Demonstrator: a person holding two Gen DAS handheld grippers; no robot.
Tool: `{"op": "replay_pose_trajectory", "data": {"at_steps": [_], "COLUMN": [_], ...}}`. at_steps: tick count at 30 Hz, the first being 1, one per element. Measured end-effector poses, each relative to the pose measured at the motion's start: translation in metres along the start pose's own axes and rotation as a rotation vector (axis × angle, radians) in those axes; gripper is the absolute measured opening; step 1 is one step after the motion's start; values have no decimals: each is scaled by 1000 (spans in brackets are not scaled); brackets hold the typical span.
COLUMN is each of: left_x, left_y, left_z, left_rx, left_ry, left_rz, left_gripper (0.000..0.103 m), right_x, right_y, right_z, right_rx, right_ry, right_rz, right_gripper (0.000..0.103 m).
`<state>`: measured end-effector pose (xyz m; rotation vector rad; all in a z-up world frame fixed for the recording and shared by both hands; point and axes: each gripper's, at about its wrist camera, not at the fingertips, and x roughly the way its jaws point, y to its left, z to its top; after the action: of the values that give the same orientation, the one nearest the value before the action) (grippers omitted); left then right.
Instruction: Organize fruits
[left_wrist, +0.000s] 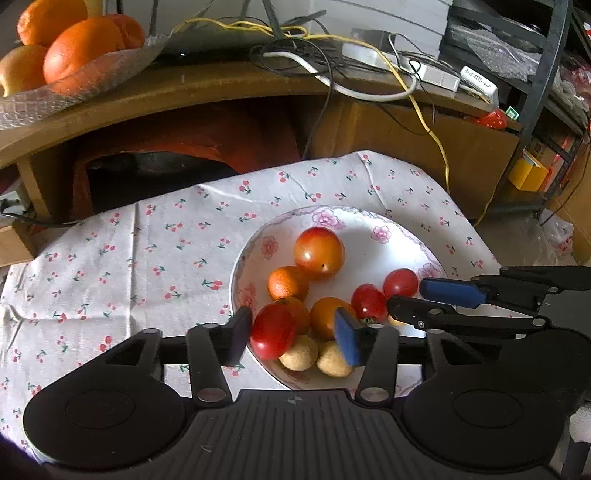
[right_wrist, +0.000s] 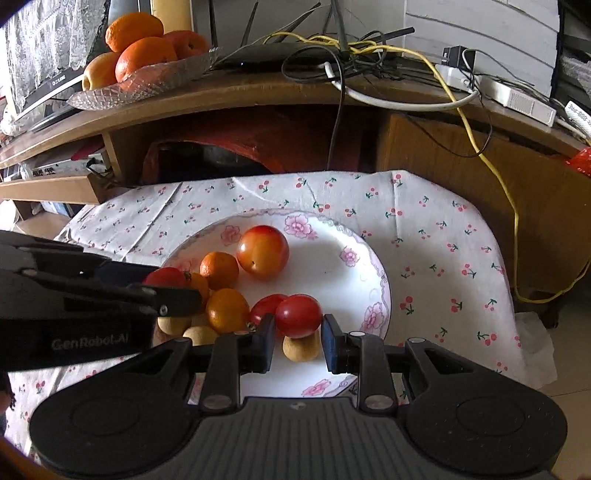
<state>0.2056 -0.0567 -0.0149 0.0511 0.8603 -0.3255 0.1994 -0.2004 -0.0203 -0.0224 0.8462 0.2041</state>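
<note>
Left gripper (left_wrist: 293, 334) nearest, fingers apart, glossy red tomato (left_wrist: 273, 331) between them, unpressed, at near left of flowered plate (left_wrist: 369, 221); round, smooth, no long axis. Right gripper (right_wrist: 297, 341) clamped on second red tomato (right_wrist: 298, 315), matte tan ball (right_wrist: 300, 347) just below

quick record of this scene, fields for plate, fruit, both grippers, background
plate: white floral-rimmed ceramic plate on cherry-print cloth
also on plate: small oranges, small tan round fruits
left gripper: open, oval red tomato between its fingers
right gripper: shut on round red cherry tomato
wooden shelf: clear glass dish of large oranges
</note>
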Motion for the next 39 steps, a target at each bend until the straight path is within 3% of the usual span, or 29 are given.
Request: {"op": "replay_pose_trajectory", "data": {"at_steps": [17, 27, 29, 39], "left_x": [-26, -59, -66, -93], "left_y": [7, 10, 6, -4], "left_z": [-7, -29, -33, -54], "left_rx": [-24, -37, -28, -28], "left_ry": [-50, -91, -104, -141], "left_rz": [68, 143, 154, 175], "left_gripper": [85, 90, 103, 103], "right_x": [-10, -49, -64, -97], "right_y": [-4, 1, 7, 20], "right_z": [0, -13, -18, -37], "right_rx": [43, 100, 110, 130], "right_ry": [-28, -59, -79, -96], "right_rz": [-3, -7, 4, 16], "right_gripper": [43, 47, 48, 51]}}
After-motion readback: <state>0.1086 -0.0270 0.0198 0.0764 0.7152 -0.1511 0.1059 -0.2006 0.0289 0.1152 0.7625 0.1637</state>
